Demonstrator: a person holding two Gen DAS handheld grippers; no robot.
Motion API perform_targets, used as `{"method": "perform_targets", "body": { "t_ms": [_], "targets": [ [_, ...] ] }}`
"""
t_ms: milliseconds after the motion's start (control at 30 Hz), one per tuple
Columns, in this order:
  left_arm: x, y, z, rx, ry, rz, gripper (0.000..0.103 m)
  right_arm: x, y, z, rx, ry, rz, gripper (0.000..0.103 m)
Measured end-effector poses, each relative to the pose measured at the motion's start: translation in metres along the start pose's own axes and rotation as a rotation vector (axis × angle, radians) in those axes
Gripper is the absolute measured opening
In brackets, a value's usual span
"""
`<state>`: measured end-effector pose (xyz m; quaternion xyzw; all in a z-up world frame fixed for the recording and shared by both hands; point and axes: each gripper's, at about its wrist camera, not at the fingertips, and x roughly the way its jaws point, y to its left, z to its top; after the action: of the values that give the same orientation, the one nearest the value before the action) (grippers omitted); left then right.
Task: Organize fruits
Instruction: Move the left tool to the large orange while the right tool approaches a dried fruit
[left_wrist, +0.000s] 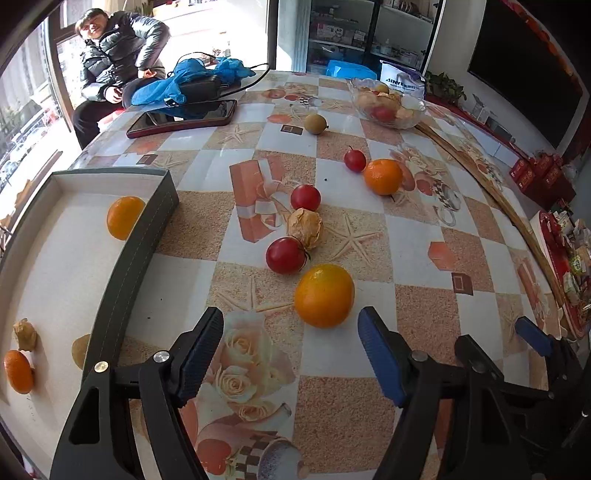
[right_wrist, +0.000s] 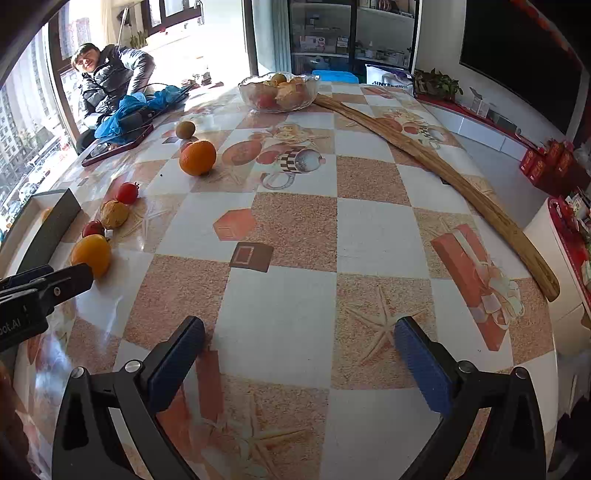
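Yellow-orange fruit (left_wrist: 324, 295) (untouched) before spread left fingers (left_wrist: 199, 354).

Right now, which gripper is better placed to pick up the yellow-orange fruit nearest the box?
Left, probably. The left gripper is open, with the yellow-orange fruit just ahead of its fingertips and the box beside it. The right gripper faces bare table; the fruit lies far to its side.

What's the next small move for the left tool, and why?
Probably ease the left tool forward and down to straddle the yellow-orange fruit. That fruit lies just ahead of the open, empty fingers, nearest of the loose fruit on the table, and the tray to its left already holds some fruit. The right tool is open over bare tabletop.
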<state>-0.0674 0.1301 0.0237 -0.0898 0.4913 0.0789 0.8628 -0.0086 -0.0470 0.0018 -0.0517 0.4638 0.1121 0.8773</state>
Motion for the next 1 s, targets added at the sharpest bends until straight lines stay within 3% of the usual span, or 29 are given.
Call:
{"method": "perform_targets", "body": {
  "t_ms": [167, 367, 433, 533, 833, 900, 1000],
  "targets": [
    [0.014, -0.011, 0.005, 0.000, 0.013, 0.056, 0.076, 0.000, 0.000, -0.001, 0.001, -0.003, 0.008, 0.103],
    [0.017, -0.012, 0.010, -0.010, -0.003, 0.084, 0.061, -0.001, 0.000, -0.001, 0.002, -0.005, 0.010, 0.103],
    [0.017, -0.010, 0.011, -0.013, -0.009, 0.102, 0.047, -0.001, 0.000, -0.001, 0.001, -0.004, 0.009, 0.103],
    [0.014, -0.004, 0.008, -0.012, -0.021, 0.111, 0.036, 0.000, 0.000, -0.001, 0.001, -0.004, 0.008, 0.103],
    [-0.002, 0.020, -0.021, -0.002, -0.069, 0.122, 0.036, 0.007, 0.011, 0.010, -0.040, 0.042, 0.006, 0.103],
    [-0.005, 0.024, -0.025, -0.005, -0.073, 0.124, 0.036, 0.013, 0.021, 0.020, -0.061, 0.080, 0.034, 0.103],
    [-0.008, 0.028, -0.028, -0.006, -0.080, 0.123, 0.036, 0.020, 0.038, 0.038, -0.044, 0.111, 0.144, 0.103]
  ]
}}
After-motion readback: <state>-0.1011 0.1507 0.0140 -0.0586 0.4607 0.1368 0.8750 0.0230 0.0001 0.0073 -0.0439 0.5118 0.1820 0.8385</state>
